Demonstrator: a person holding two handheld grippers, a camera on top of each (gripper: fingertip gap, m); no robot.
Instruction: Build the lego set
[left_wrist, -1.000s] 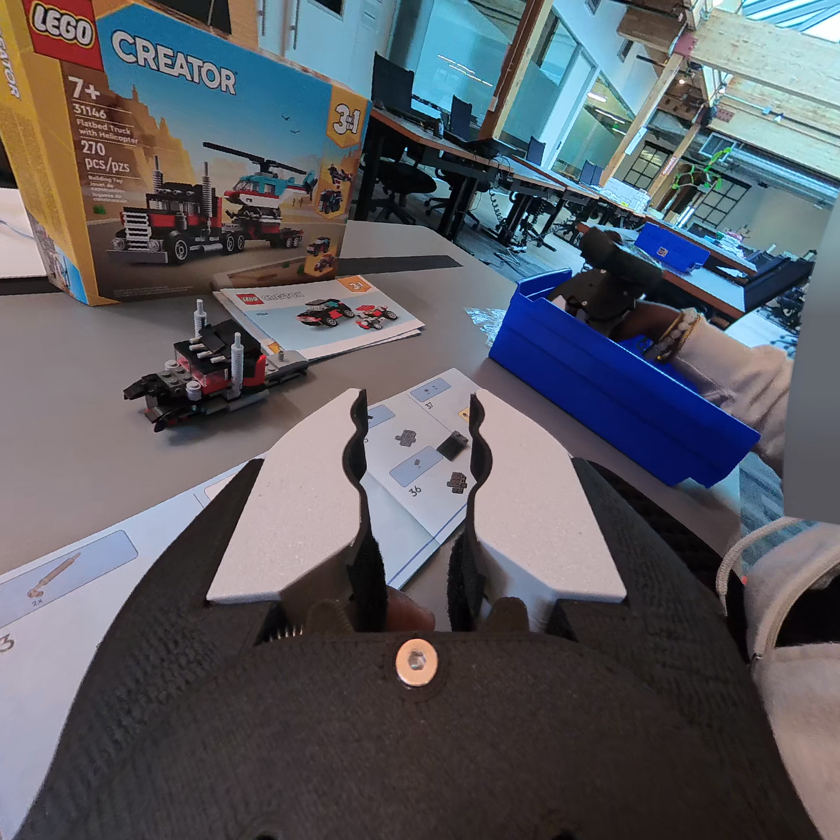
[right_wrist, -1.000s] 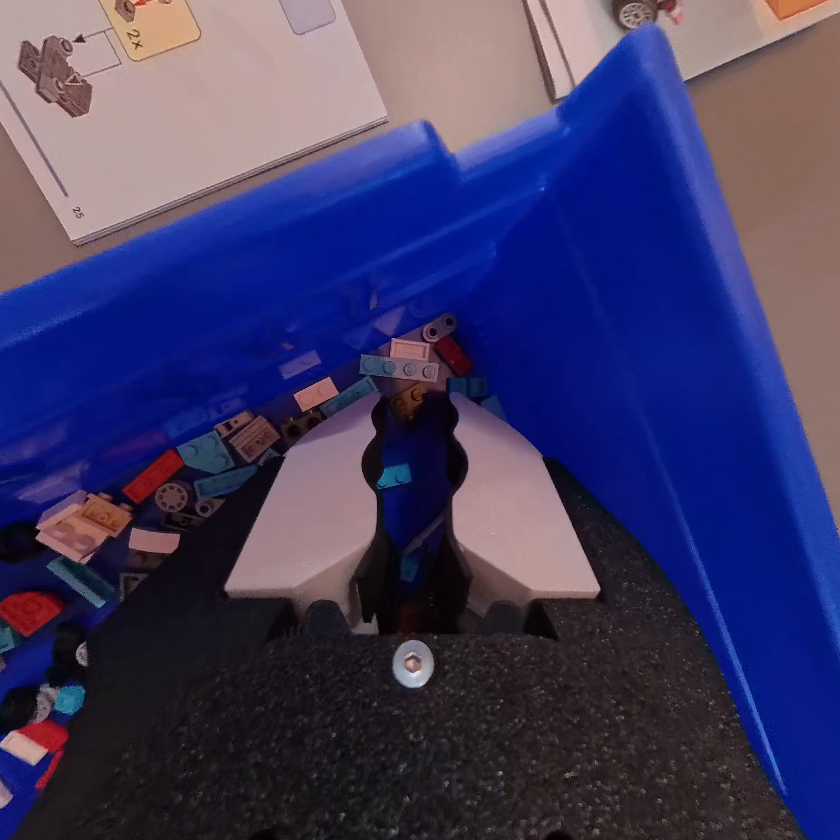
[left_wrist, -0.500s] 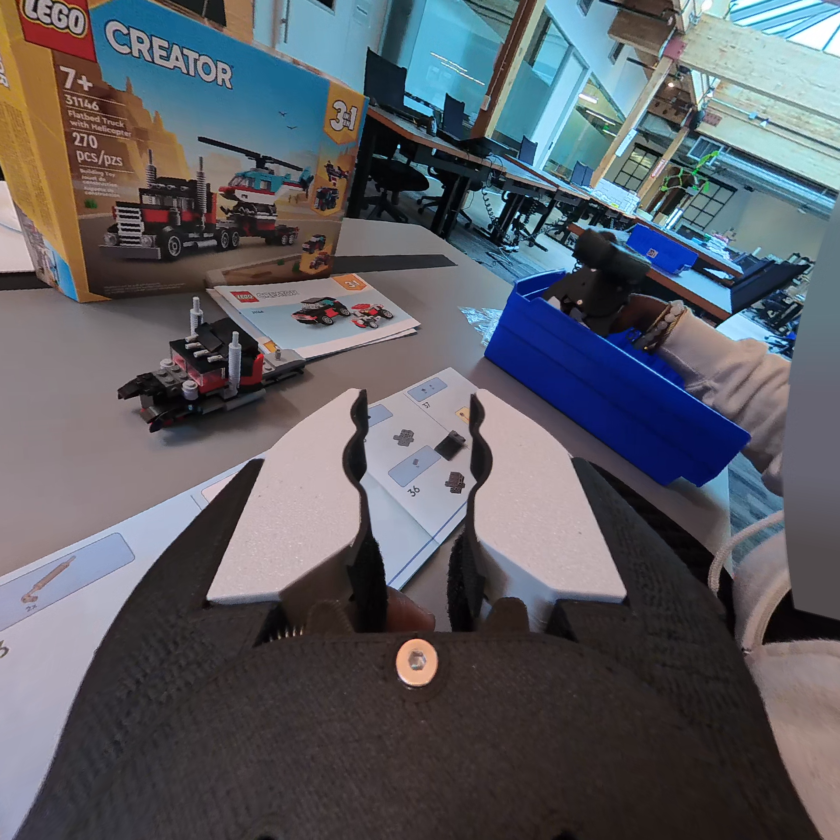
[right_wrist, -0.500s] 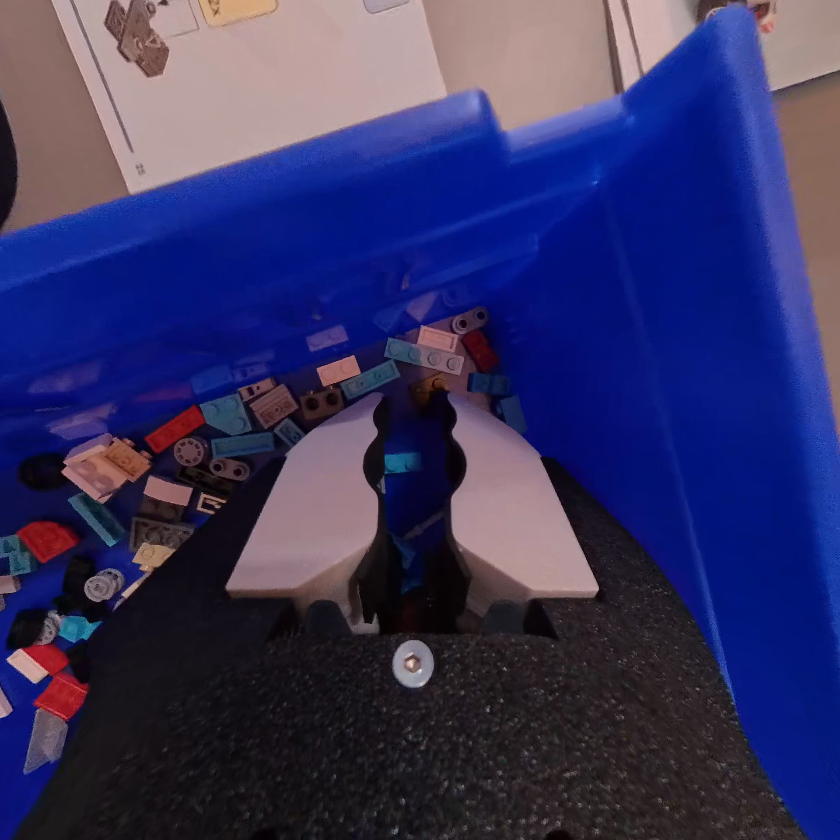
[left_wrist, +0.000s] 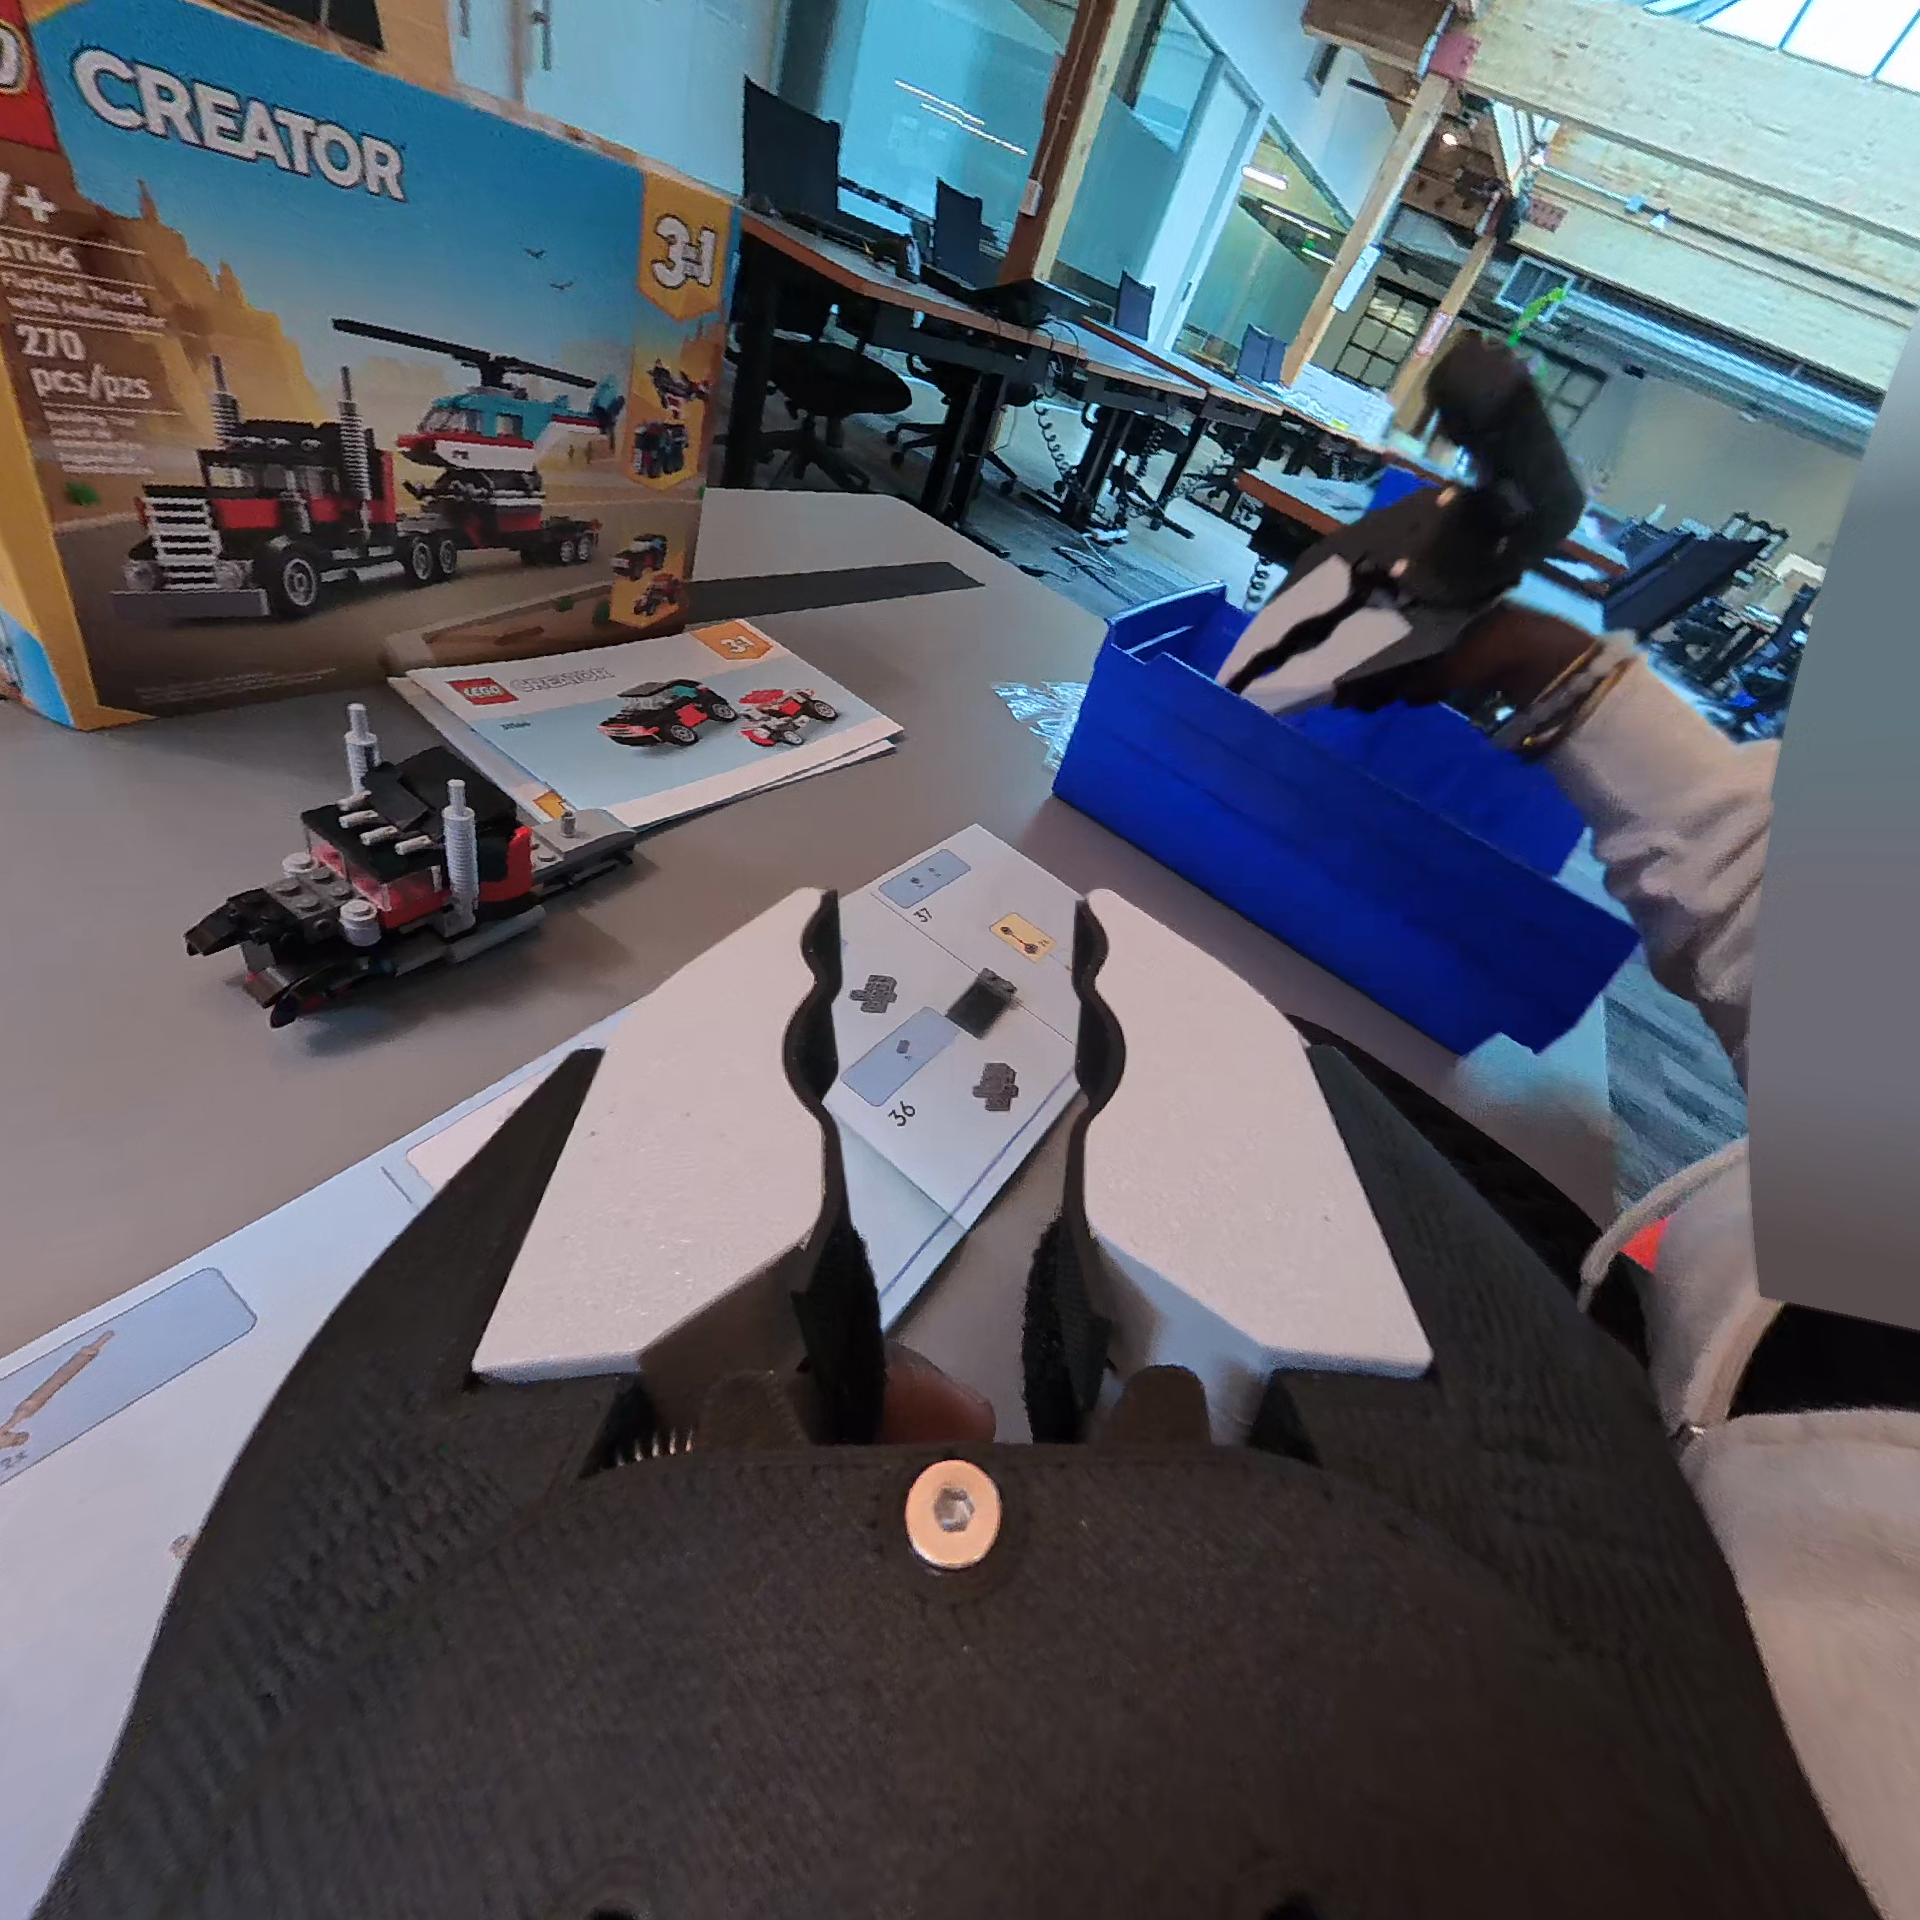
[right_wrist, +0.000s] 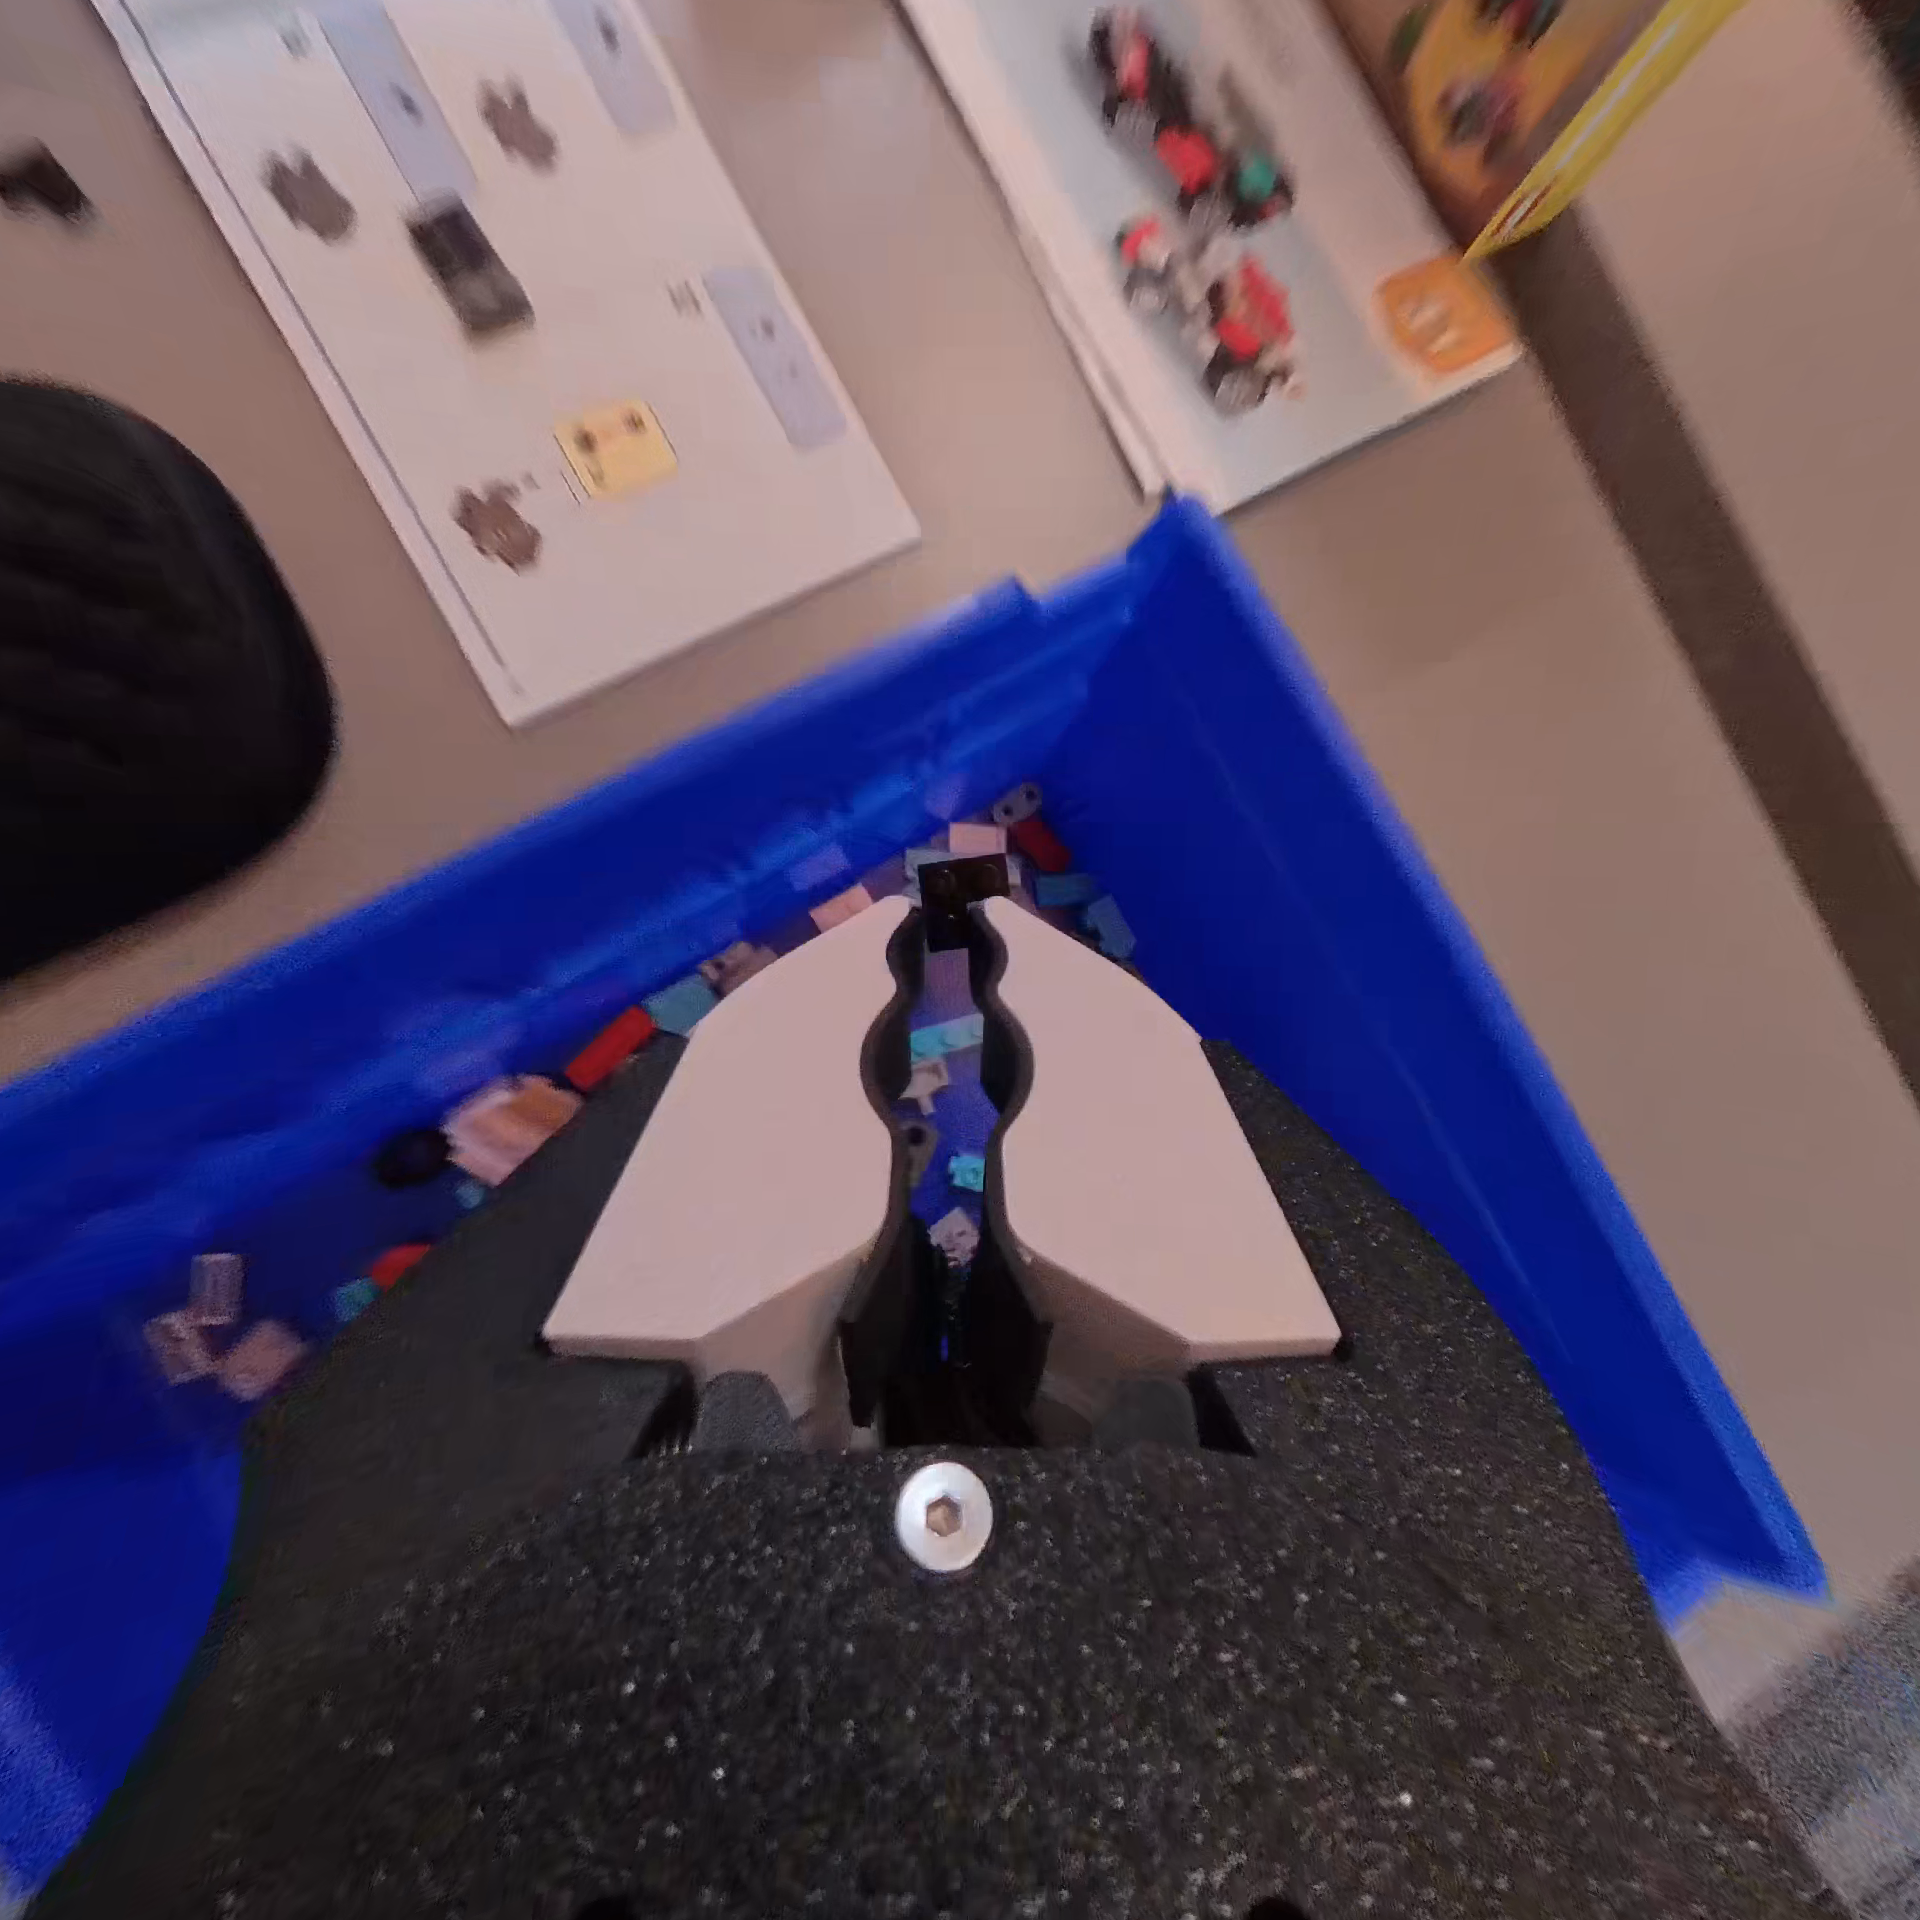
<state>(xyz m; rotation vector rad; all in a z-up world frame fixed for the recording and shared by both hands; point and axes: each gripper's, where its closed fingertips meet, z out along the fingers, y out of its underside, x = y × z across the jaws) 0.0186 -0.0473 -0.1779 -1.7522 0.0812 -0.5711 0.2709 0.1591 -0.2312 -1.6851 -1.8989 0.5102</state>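
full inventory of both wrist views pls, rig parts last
set box: 1, blue and yellow, standing at the table's far left
part-built truck: 1, black, red and grey, on the table before the box
closed booklet: 1, pale blue cover, right of the truck
open instruction pages: 1, white, under the left gripper
loose dark piece: 1, on the open pages
blue bin: 1, right of the pages
loose bricks: many, mixed colours, in the bin
black brick: 1, pinched at the right fingertips
left gripper: open, empty
right gripper: shut, above the bin

glossy blue plastic bin (right_wrist: 1299, 831), matt paper booklet (left_wrist: 665, 717)
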